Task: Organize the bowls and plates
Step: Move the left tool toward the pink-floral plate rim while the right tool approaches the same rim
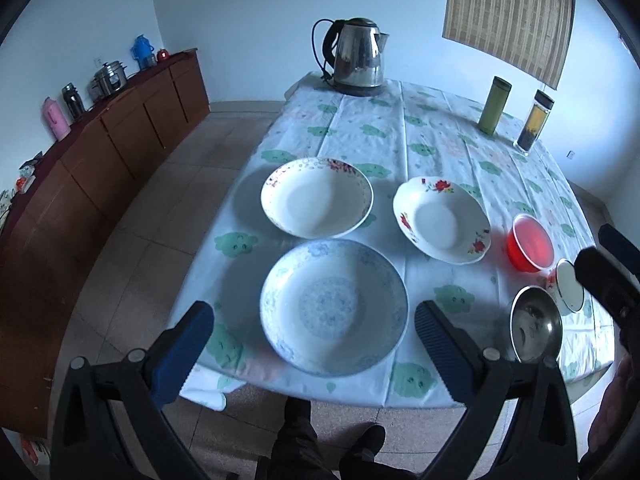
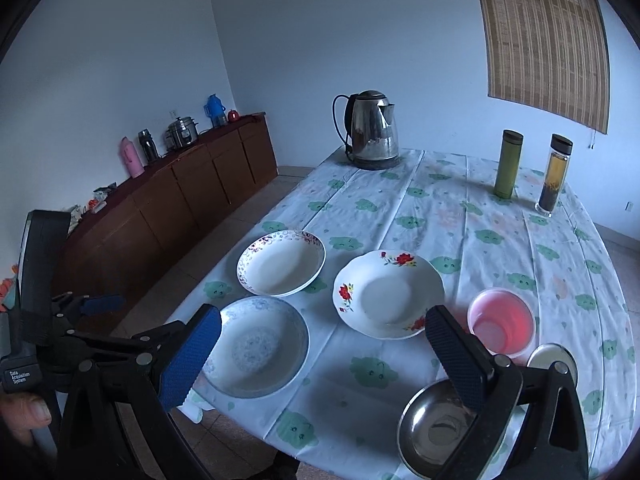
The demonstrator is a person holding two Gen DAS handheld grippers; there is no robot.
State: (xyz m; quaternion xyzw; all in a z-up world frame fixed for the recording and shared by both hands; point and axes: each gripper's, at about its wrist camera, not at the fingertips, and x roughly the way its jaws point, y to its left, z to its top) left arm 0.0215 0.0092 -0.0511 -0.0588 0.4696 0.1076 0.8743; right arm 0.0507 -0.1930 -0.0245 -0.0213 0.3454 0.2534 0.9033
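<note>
A steel electric kettle [image 2: 372,130] is standing at the far end of the cloud-print tablecloth [image 2: 460,216]. A green flask [image 2: 507,164] and a clear tea bottle [image 2: 555,174] are standing side by side nearby. A wooden sideboard [image 2: 192,196] is lining the left wall, carrying a pink thermos [image 2: 132,157] and a steel pot [image 2: 183,131].

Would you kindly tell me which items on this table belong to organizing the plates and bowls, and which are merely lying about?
Belongs to the job: blue-patterned plate, purple-rimmed plate, red-flowered plate, red bowl, steel bowl, small white bowl.

Just lying about: kettle, green flask, clear tea bottle.
</note>
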